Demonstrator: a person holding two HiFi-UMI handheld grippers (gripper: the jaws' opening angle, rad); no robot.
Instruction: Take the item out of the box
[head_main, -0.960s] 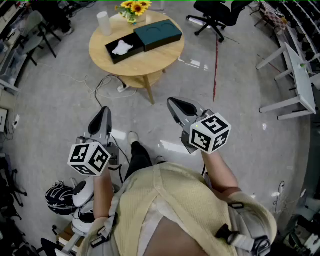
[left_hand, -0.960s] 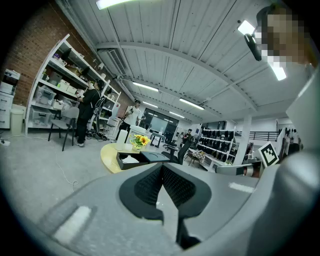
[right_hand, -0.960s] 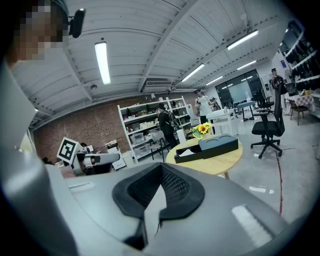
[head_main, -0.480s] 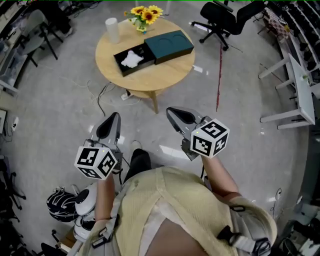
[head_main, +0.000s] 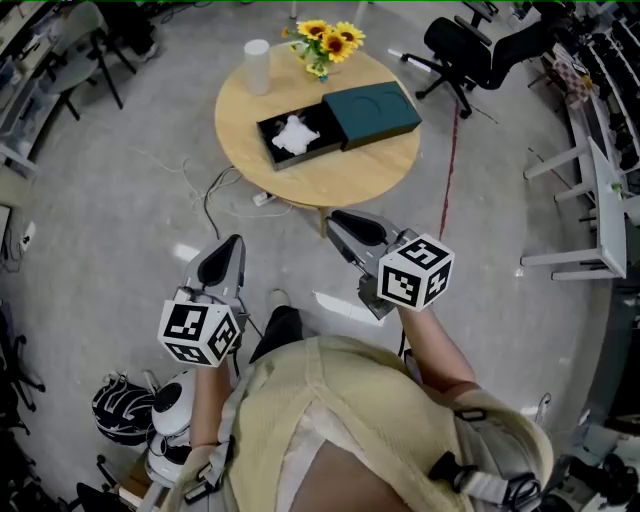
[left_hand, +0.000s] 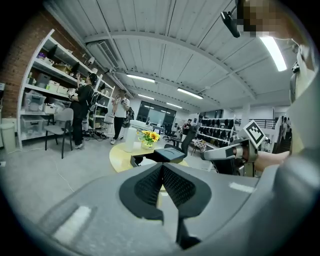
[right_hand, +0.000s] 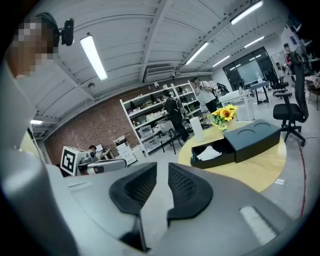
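On the round bench (head_main: 330, 178) the white item (head_main: 294, 134) lies untaken in the open box (head_main: 268, 137). Well short of the box, the left hand-held gripper (head_main: 231, 244) is closed and empty, and the right hand-held gripper (head_main: 337, 220) is opening on nothing.

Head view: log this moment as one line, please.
left gripper: fingers shut, empty | right gripper: fingers opening, empty | crumpled white item: inside open black box on round wooden table
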